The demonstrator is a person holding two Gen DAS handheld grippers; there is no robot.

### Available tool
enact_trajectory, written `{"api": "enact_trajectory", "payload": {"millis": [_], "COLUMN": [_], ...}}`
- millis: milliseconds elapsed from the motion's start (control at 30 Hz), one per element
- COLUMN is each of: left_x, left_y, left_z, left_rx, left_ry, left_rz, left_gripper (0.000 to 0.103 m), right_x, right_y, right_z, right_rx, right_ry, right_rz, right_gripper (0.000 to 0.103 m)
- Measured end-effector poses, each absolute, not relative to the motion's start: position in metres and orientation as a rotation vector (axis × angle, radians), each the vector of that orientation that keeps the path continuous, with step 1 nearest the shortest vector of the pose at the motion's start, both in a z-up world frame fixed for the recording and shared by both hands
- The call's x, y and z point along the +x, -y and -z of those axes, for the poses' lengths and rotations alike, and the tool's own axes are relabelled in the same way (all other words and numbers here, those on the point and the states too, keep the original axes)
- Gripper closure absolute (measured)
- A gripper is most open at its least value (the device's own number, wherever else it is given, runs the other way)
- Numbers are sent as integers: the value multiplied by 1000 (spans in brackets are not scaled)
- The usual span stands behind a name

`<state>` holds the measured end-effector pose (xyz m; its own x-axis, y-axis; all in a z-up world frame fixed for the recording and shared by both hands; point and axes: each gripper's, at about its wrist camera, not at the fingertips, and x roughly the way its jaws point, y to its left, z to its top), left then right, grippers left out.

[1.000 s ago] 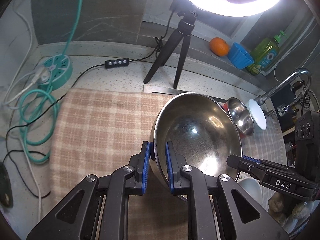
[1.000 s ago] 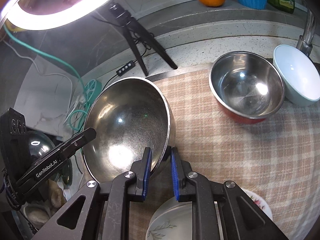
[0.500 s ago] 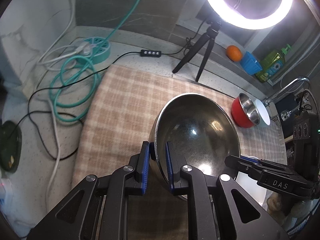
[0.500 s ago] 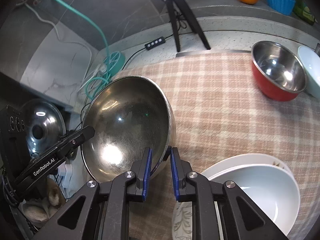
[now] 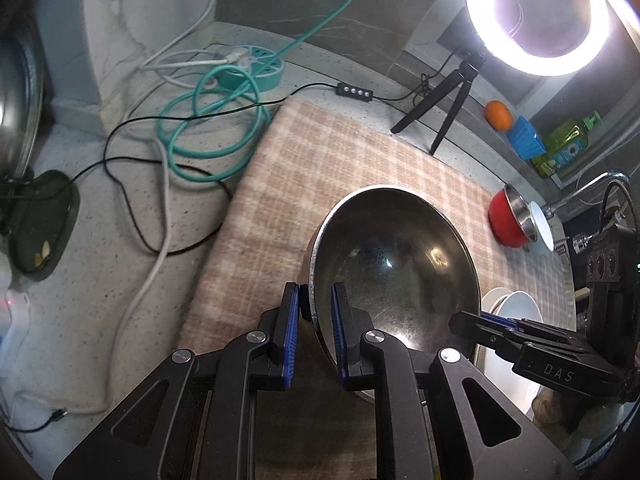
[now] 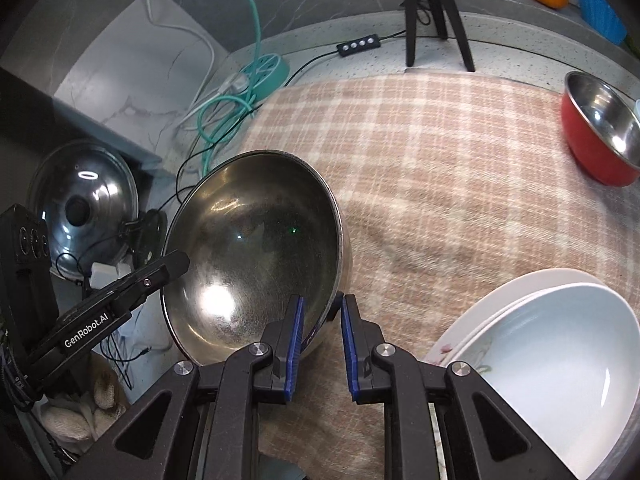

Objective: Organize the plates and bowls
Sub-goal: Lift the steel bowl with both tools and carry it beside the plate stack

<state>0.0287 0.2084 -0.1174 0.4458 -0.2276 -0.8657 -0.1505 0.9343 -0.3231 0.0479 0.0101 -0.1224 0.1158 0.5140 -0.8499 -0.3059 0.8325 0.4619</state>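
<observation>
Holding steel bowl (image 5: 394,264) by rim: left gripper (image 5: 314,334) pinches 7 o'clock, right gripper (image 6: 320,344) 5 o'clock. Stiff, light, slick metal — thin rim only purchase.

The steel bowl (image 6: 256,248) is over the checked cloth (image 6: 440,152); the white bowl (image 6: 560,360) lies to its right, the red bowl (image 6: 600,136) behind, near the tripod (image 6: 432,12).

Black tool (image 5: 314,334), blue pads (image 5: 291,332), possibly rubber
</observation>
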Motion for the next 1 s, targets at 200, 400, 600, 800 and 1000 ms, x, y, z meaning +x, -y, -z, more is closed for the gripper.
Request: {"api": "enact_trajectory", "payload": {"millis": [200,400,600,800,1000], "left_x": [14,3,-1,-1,-1], "left_y": [-221,-232,-235,-237,-237], "left_z": [122,125,127,131,131], "left_rx": [-398,-420,-419,-431,-431], "left_ry": [-1122,-1127,-1135,-1142,-1147], "left_rz": [19,-7,-18,-29,-27], "left_gripper": [89,89,89,89,89], "right_x": [37,29,24,21,22], "right_y": [-26,-41,-44,-46,-45], "right_z": [127,129,133,132,133], "right_rx": [160,132,129,121,122], "right_ry": [-1337,-1343,-1356,-1350,-1348], "right_rz": [-640,-664,-677,-690,-695], "right_gripper": [86,86,86,86,85]}}
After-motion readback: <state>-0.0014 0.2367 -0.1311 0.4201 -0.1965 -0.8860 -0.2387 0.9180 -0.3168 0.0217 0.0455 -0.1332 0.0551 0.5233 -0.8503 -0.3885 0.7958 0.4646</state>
